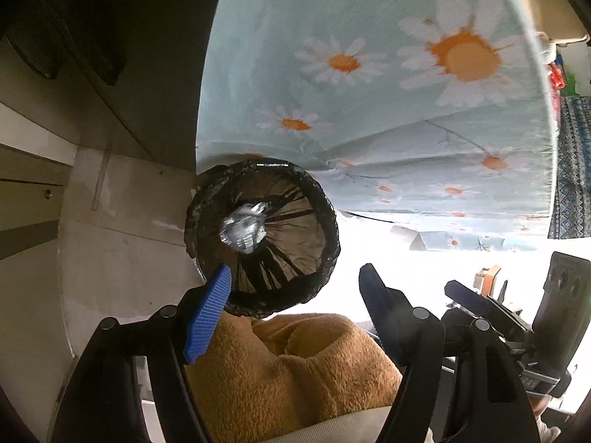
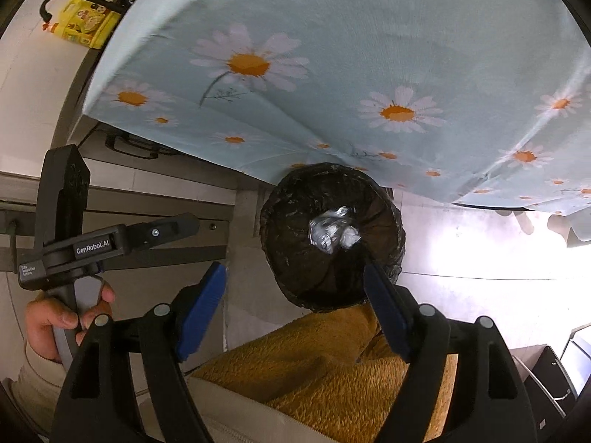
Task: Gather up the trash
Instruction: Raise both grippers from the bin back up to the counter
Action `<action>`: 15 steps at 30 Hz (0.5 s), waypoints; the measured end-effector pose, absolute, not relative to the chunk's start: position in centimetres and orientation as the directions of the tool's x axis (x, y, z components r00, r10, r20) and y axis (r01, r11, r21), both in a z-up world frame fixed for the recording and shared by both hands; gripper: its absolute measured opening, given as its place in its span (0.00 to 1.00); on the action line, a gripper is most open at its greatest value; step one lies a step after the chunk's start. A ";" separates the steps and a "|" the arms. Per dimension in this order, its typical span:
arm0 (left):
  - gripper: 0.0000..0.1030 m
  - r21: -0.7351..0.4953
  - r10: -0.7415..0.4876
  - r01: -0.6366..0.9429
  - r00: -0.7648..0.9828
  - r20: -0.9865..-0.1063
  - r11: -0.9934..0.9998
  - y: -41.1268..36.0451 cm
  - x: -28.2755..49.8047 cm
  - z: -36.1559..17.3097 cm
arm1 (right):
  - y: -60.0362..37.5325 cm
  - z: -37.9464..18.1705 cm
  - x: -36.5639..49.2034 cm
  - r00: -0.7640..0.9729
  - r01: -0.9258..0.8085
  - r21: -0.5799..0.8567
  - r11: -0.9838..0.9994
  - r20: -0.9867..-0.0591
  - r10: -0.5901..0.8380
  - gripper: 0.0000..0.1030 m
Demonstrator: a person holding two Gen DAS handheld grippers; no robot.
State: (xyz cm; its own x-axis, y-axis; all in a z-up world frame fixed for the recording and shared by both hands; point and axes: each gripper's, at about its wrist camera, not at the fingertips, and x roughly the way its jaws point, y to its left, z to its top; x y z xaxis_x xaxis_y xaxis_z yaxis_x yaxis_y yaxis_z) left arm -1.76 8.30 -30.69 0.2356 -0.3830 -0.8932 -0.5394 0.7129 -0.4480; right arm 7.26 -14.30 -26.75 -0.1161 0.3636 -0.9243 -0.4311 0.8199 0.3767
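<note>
Both handheld grippers hang above a round trash bin lined with a crinkled black plastic bag (image 1: 264,238), which stands on the pale floor against the draped edge of a table. In the left wrist view, the left gripper (image 1: 295,277) has its blue-padded fingers (image 1: 208,313) spread wide with nothing between them; the bin lies just ahead, its near rim crossed by the left fingertip. At the bottom of the liner rests a crumpled wad of silver foil and white wrapper (image 1: 244,229).

In the right wrist view, the right gripper (image 2: 293,277) is likewise wide open and empty, the same bin (image 2: 330,236) sitting ahead and between its fingers (image 2: 388,317), the right pad overlapping the bin's near rim. The foil wad (image 2: 332,232) shows in the centre of the bag.

Beyond the bin, a light blue tablecloth printed with white and orange daisies (image 2: 332,55) fills the upper half of each view, its hem hanging down to touch the bin's far rim (the table beneath it is hidden). A mustard-yellow fleece garment (image 2: 325,361) on the person bulges up directly below both grippers, reaching the bin's near side. To the far left of the right gripper stands a yellow plastic jug with a black handle (image 2: 83,22). The person's left hand (image 2: 66,317) grips the other tool's handle, at lower left.
</note>
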 end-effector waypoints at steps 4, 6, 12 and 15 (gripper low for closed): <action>0.67 -0.447 -0.370 -0.530 0.251 -0.895 0.721 8.3 -1.8 -29.8 | -14.6 -25.6 7.4 -0.086 -0.425 0.383 0.820 -0.919 0.385 0.74; 0.67 -0.449 -0.367 -0.522 0.259 -0.893 0.725 8.3 -1.8 -29.0 | -14.8 -24.5 7.2 -0.068 -0.427 0.387 0.817 -0.915 0.398 0.74; 0.67 -0.447 -0.335 -0.502 0.301 -0.893 0.741 8.6 -1.9 -26.3 | -15.4 -21.4 7.1 -0.004 -0.440 0.390 0.809 -0.902 0.433 0.74; 0.67 -0.442 -0.318 -0.484 0.319 -0.893 0.755 8.6 -1.8 -24.8 | -15.7 -19.9 6.9 0.041 -0.456 0.380 0.805 -0.894 0.446 0.74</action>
